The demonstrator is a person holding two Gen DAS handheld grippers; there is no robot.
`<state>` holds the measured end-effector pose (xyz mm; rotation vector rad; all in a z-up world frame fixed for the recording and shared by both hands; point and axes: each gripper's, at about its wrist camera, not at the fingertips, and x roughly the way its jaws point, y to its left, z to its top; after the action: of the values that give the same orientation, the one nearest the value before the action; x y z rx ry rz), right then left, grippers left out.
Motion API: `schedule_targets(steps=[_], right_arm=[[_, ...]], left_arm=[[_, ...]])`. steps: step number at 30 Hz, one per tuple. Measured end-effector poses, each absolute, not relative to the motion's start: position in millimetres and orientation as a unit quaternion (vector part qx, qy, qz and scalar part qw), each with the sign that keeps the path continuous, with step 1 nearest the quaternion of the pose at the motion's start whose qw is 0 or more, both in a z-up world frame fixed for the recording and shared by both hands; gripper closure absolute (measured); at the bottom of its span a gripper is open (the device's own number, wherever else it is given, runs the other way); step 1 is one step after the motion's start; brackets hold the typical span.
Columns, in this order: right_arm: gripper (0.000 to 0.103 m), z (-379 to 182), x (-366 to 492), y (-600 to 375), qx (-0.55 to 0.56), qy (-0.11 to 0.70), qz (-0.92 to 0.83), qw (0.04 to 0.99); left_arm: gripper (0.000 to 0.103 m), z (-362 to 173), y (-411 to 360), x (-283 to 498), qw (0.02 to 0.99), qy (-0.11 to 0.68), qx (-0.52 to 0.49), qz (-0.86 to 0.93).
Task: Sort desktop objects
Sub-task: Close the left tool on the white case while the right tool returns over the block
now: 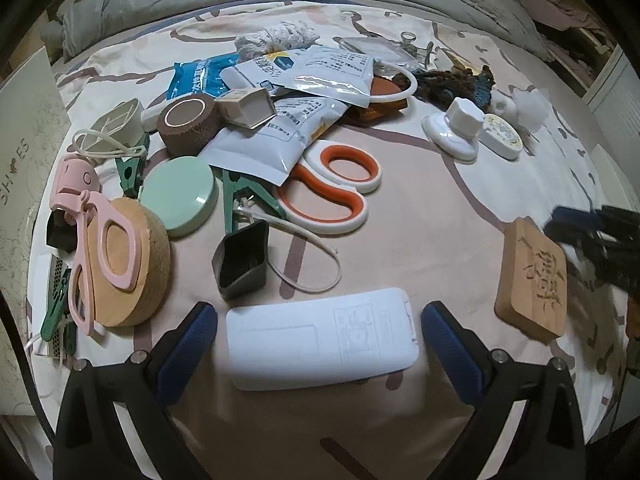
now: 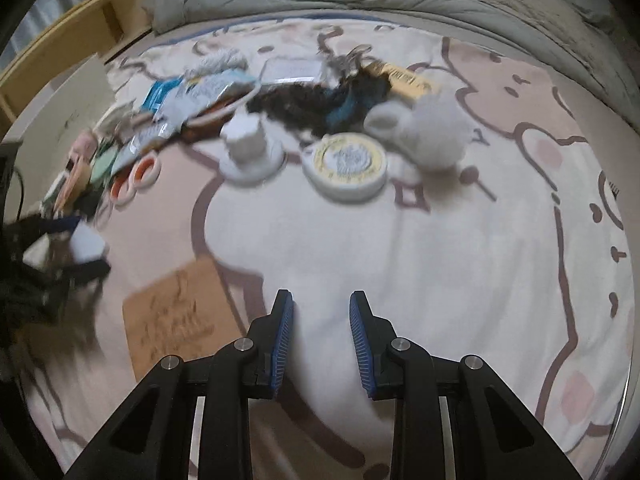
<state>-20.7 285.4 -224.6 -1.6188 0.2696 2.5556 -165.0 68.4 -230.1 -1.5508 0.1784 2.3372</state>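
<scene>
Your left gripper (image 1: 320, 344), bottom centre of the left wrist view, has its jaws spread wide around a flat white plastic case (image 1: 322, 338), the pads clear of its ends. Your right gripper (image 2: 321, 340), bottom centre of its own blurred view, is clenched down to its narrowest on nothing, over the patterned bedsheet (image 2: 460, 260). Left wrist view: carved wooden coaster (image 1: 534, 278) lower right, orange-handled scissors (image 1: 334, 186) centre, pink eyelash curler (image 1: 92, 236) far left.

Orange-and-white scissors (image 1: 336, 184) are seen among a mint-green round case (image 1: 180, 196), a pink eyelash curler (image 1: 92, 240) and a brown tape roll (image 1: 188, 124). A plain white box (image 1: 320, 336) and a tan carved wooden block (image 1: 534, 280) are shown on a cream sheet (image 2: 440, 248) patterned with mauve cartoon outlines.
</scene>
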Motion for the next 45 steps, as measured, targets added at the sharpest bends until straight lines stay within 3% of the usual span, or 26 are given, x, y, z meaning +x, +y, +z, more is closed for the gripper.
schedule_targets(steps=[8,13,24,25,26,28,39,42,45], right_arm=[[0.073,-221,-6,265,-0.541,0.073,0.838,-0.002],[0.073,-216,-4,266,-0.544,0.085,0.834,-0.009],[0.073,-195,-12,268,-0.523,0.141,0.841,-0.003],[0.070,-194,-14,265,-0.521,0.140,0.842,-0.008],[0.052,-194,-15,261,-0.521,0.137,0.842,-0.010],[0.025,-192,-18,253,-0.519,0.134,0.844,-0.012],[0.023,-211,-39,216,-0.562,0.089,0.822,-0.024],[0.012,-216,-41,208,-0.569,0.074,0.818,-0.031],[0.010,-223,-43,204,-0.581,0.070,0.810,-0.033]], left_arm=[[0.002,-230,71,-163,0.161,0.075,-0.537,0.825],[0.014,-226,70,-161,0.170,0.081,-0.531,0.826],[0.014,-225,72,-153,0.193,0.104,-0.529,0.820],[0.014,-225,72,-152,0.197,0.107,-0.529,0.819],[0.014,-225,71,-151,0.200,0.111,-0.529,0.817],[0.014,-224,71,-149,0.205,0.115,-0.530,0.815],[0.014,-223,63,-143,0.224,0.140,-0.526,0.809],[0.012,-224,61,-142,0.226,0.140,-0.527,0.807],[0.011,-224,59,-143,0.228,0.136,-0.530,0.806]])
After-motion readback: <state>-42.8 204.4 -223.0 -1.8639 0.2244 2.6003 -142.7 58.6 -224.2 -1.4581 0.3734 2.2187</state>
